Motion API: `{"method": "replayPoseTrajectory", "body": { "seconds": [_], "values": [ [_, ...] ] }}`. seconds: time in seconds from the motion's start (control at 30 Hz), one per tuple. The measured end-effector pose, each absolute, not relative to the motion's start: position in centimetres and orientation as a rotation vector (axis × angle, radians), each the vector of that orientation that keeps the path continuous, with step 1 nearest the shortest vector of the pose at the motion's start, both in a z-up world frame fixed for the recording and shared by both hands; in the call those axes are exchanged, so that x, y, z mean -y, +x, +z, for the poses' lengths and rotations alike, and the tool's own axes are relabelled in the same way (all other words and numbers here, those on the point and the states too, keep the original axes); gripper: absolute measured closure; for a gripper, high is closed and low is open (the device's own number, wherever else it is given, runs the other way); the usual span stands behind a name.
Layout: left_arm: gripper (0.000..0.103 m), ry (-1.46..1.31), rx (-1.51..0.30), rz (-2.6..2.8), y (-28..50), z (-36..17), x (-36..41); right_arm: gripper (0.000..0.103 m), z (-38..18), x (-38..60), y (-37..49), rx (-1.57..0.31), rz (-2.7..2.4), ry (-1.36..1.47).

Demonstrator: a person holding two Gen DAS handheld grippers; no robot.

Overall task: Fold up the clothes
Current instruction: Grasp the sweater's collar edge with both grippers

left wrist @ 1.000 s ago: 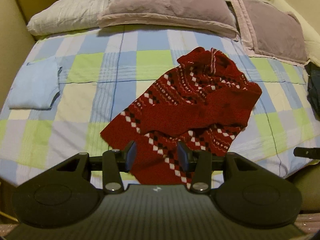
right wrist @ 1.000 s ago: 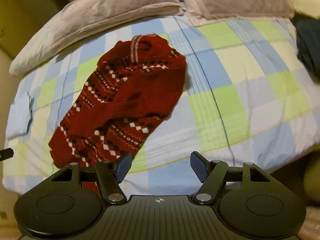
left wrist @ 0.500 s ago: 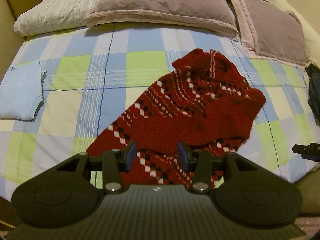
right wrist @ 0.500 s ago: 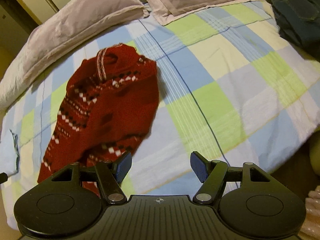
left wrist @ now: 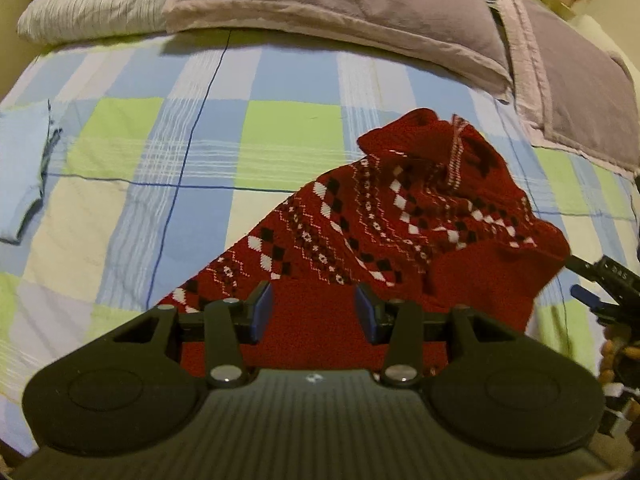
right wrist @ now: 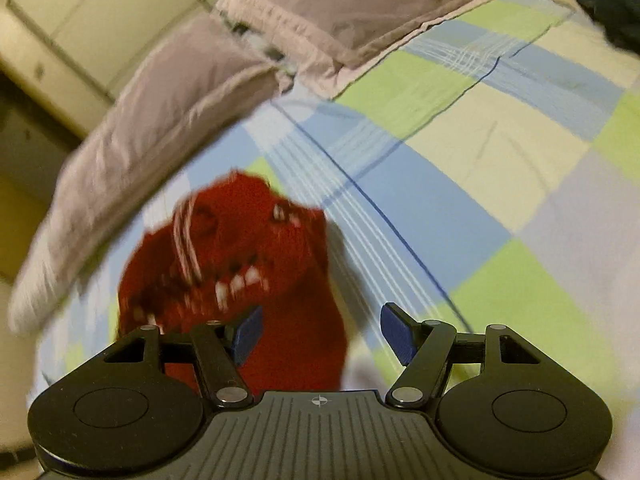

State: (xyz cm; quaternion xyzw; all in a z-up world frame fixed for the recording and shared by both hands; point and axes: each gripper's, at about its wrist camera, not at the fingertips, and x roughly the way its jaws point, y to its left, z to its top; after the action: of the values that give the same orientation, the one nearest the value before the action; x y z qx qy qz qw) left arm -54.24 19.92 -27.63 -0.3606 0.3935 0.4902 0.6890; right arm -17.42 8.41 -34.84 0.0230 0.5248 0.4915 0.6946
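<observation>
A red patterned sweater (left wrist: 384, 240) lies crumpled on the bed (left wrist: 280, 136), on its checked blue, green and cream cover, toward the right half and reaching down to the near edge. Its body runs diagonally from the near edge up toward the pillows, with a striped collar or cuff (left wrist: 456, 148) bunched at the far end and bands of white and black diamonds across the knit. The left tool (left wrist: 314, 312) hangs low over the near end of the sweater with its fingers apart; plain red knit fills the gap between the blue pads (left wrist: 260, 312), but whether they touch the cloth cannot be told. The right tool (right wrist: 322, 334) is also spread wide, with nothing between its pads; its left pad (right wrist: 248, 334) sits in front of the sweater's edge, while its right pad is over bare cover. The right wrist view is blurred, so the knit pattern there is hard to read. In the left wrist view, the tip of the right tool (left wrist: 600, 284) shows at the right border, just beside the sweater's right edge. Two mauve pillows (left wrist: 340, 12) lie along the far edge of the bed, and a folded light-blue garment (left wrist: 22, 176) rests near the left edge, well apart from the sweater.
</observation>
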Motion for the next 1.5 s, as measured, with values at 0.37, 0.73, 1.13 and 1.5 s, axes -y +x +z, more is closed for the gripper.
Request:
{"method": "replayPoseTrajectory", "body": {
  "seconds": [0.37,0.73,1.13,1.5],
  "values": [
    [0.064,-0.846,-0.856,1.177,-54.1,-27.6,-21.3,0.094,-32.3,-13.7,-13.9,-1.169,1.242,0.105],
    [0.059,-0.866,-0.732,1.084,-50.0,-26.2,-26.3,0.087,-18.3,-15.3,-0.5,-0.712,1.341,-0.129],
    [0.042,-1.125,-0.66,0.962,-42.6,-37.5,-37.6,0.031,-33.9,-6.1,2.1,-1.283,0.892,0.099],
    [0.092,-1.427,-0.442,1.03,-43.7,-44.3,-41.1,0.031,-38.8,-8.5,4.6,-1.254,0.805,0.305]
  ]
}}
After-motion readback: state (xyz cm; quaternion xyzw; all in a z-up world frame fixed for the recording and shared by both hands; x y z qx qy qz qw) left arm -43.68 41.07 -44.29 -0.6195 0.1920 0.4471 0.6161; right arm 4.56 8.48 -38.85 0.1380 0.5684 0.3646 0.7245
